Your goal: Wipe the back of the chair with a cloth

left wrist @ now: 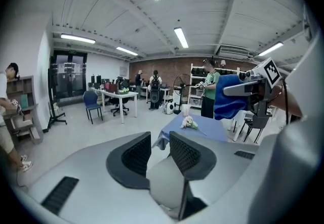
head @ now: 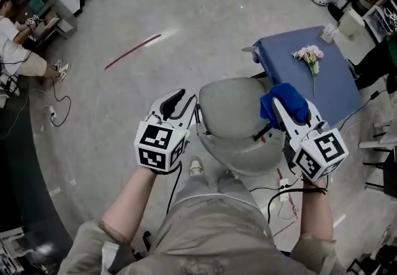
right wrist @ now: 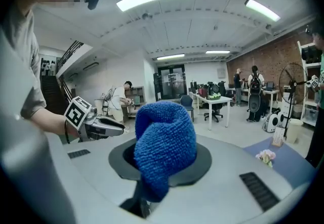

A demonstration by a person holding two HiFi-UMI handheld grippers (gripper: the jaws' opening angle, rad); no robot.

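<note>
A grey chair [head: 232, 115] stands right in front of me in the head view, between my two grippers. A bunched blue cloth [head: 284, 101] sits in my right gripper [head: 280, 109], which is shut on it just above the chair's right side. In the right gripper view the cloth [right wrist: 164, 139] fills the jaws and hides the fingertips. My left gripper [head: 175, 103] hovers at the chair's left side, apart from it. Its jaws [left wrist: 160, 143] stand a little apart with nothing between them. Each gripper shows in the other's view: the right with the cloth [left wrist: 230, 97], the left [right wrist: 98, 127].
A blue table [head: 332, 90] with a bunch of flowers [head: 310, 56] stands behind the chair on the right. Cables [head: 279, 192] lie on the floor by my feet. A person [head: 18, 50] sits at the far left. White desks and office chairs [left wrist: 119, 99] stand deeper in the room.
</note>
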